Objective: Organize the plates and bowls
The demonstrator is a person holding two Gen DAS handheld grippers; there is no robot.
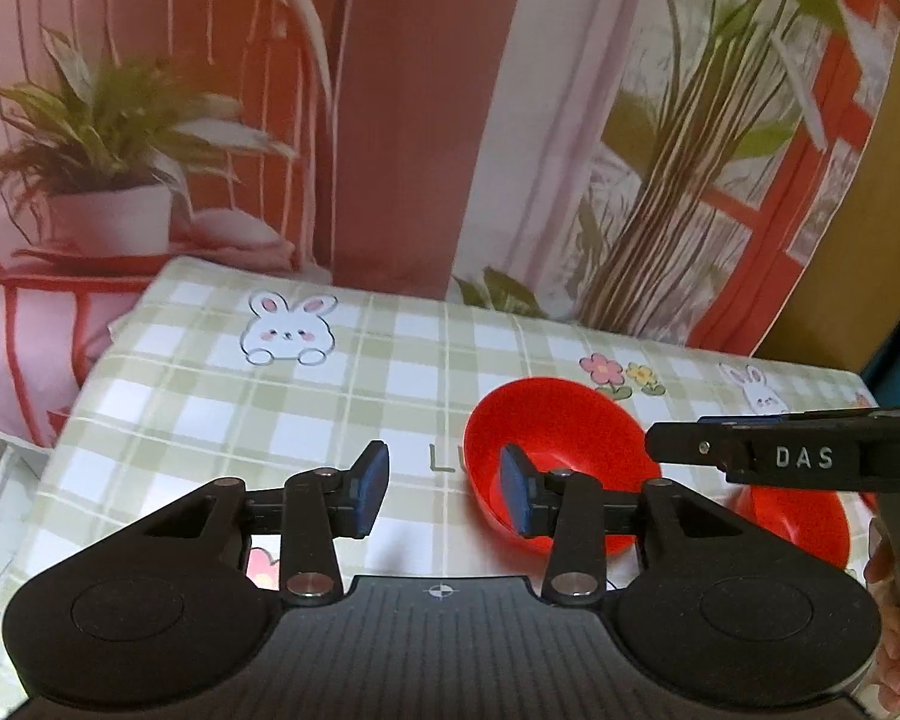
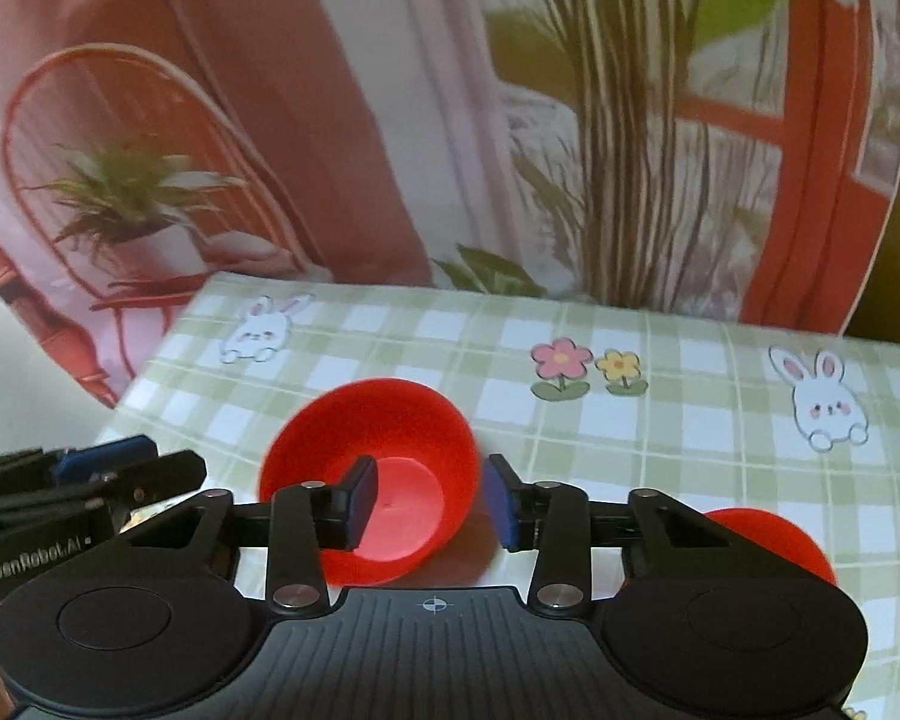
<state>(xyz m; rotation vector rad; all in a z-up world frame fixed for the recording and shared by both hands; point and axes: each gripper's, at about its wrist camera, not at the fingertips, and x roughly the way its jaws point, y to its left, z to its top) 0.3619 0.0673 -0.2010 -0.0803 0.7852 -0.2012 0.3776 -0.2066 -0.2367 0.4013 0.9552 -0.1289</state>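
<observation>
While both hover over the worktop [image 2: 660, 420], the left hand-held gripper [image 1: 447, 489] and right hand-held gripper [image 2: 429, 501] stand part-open, empty, the right straddling the near red bowl [image 2: 369, 474] rim.

2 red bowls [image 1: 561, 456] beyond parted tongs [image 1: 447, 495]

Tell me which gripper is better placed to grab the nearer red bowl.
Right. The right gripper already straddles the red bowl's right-hand wall. The left gripper has only one finger over it, its gap over the tablecloth.
</observation>
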